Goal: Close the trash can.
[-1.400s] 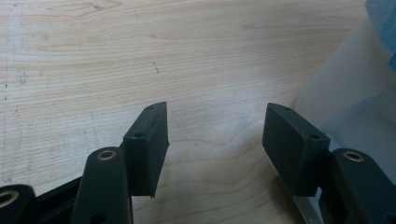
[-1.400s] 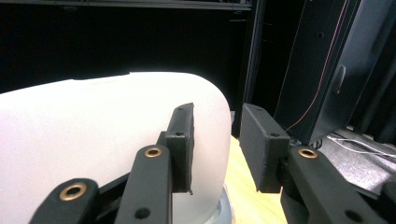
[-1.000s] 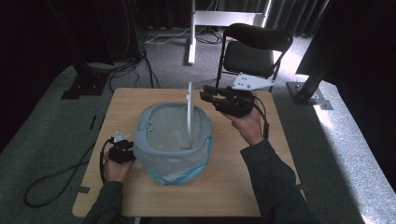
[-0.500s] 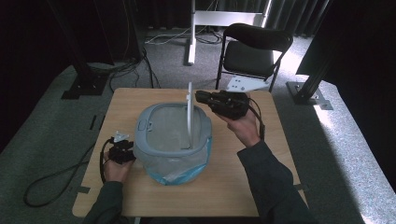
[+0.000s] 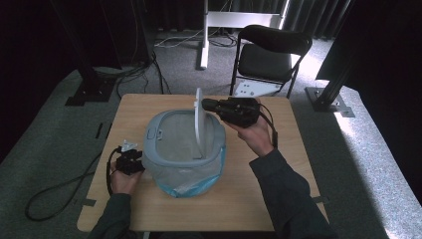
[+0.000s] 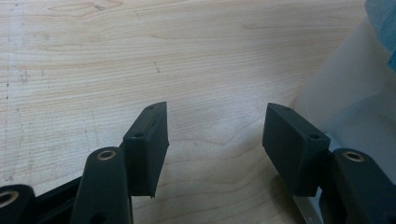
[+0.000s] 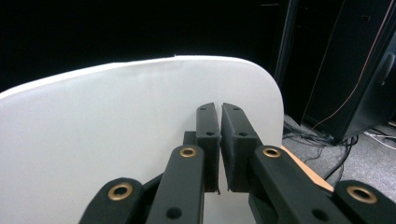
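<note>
The right gripper (image 5: 205, 105), jaws just closing to clenched, touches the upright white lid (image 5: 198, 124); the left gripper (image 6: 215, 140) rests released on the surface (image 5: 259, 199).

The high view looks forward and down from above the person's side onto the whole table (image 5: 259, 209), well back. The left gripper view sits close over the tabletop beside the bin (image 6: 355, 98). The right gripper view looks level, close against the bin's raised white lid (image 7: 116, 135), also centre frame from above.
</note>
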A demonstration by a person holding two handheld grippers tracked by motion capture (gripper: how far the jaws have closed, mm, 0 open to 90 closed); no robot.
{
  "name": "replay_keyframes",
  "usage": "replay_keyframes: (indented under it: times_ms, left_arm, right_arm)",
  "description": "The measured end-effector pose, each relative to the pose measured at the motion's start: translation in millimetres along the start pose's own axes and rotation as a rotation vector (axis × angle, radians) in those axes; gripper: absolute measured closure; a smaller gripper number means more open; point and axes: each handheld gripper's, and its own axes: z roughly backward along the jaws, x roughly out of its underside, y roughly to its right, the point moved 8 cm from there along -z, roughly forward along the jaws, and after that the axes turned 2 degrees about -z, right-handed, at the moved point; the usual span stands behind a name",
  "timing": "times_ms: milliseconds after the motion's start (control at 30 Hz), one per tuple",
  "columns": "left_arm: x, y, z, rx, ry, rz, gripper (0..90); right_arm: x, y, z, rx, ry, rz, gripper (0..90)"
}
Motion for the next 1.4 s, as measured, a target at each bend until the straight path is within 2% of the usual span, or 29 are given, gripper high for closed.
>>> replay_keyframes:
  times_ms: [600,967,1400]
  left_arm:
    - [0.0,-0.5,0.3,0.001,0.0,-0.002,41.0]
    - [0.1,-0.7,0.4,0.001,-0.001,-0.001,41.0]
    - [-0.1,-0.9,0.6,0.001,0.0,0.002,41.0]
  right_arm:
    - [7.4,-20.9,-30.8,-0.061,-0.087,0.031,86.3]
    - [16.1,-29.7,-48.3,-0.073,-0.177,0.066,86.8]
    - [19.9,-36.3,-63.2,-0.079,-0.284,0.066,88.7]
